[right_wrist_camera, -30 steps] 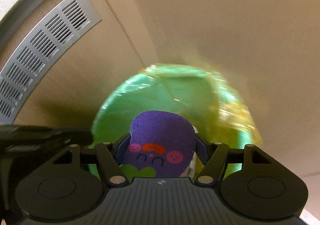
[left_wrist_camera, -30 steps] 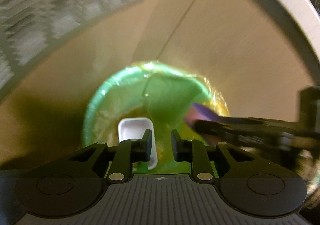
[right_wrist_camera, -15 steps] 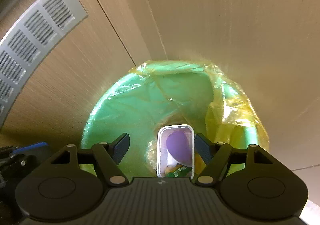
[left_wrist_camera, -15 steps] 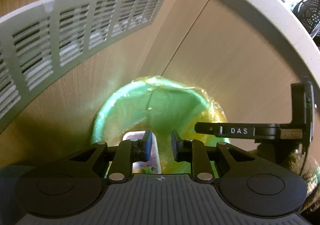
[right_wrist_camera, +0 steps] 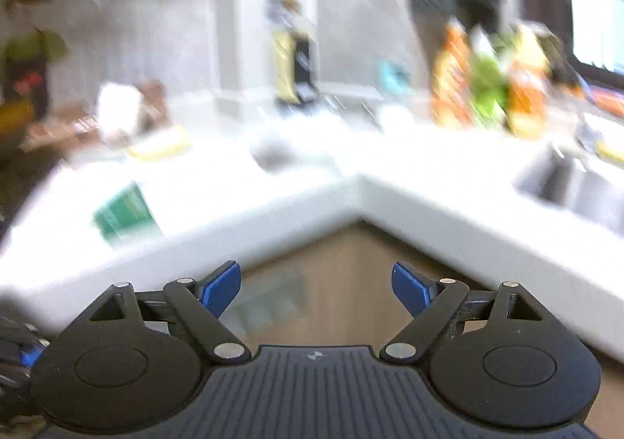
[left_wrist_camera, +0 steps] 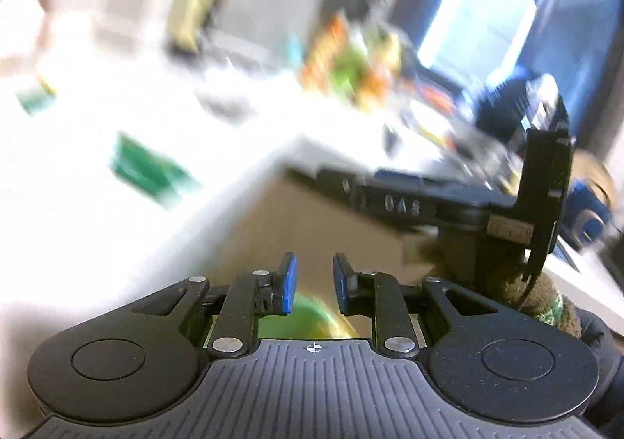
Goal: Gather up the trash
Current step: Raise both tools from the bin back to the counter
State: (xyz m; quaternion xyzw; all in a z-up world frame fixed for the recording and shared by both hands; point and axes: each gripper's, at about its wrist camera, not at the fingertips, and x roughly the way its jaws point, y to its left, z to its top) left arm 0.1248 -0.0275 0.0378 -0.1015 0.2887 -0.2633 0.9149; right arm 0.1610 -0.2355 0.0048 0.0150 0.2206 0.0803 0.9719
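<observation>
With both hand-held grippers empty, the left [left_wrist_camera: 311, 285] narrowly parted and the right [right_wrist_camera: 315, 285] wide open, we judged collecting unfinished: a blurred green packet [right_wrist_camera: 125, 213], probably trash, lay on the desk [right_wrist_camera: 390, 189].

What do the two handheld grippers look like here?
Both are black plastic with a ribbed grey-black body, two round discs, silver pivot pins and blue-padded fingers. Left gripper; right gripper. Seen from the left camera, the right one shows blurred white lettering and a thin black cable.
</observation>
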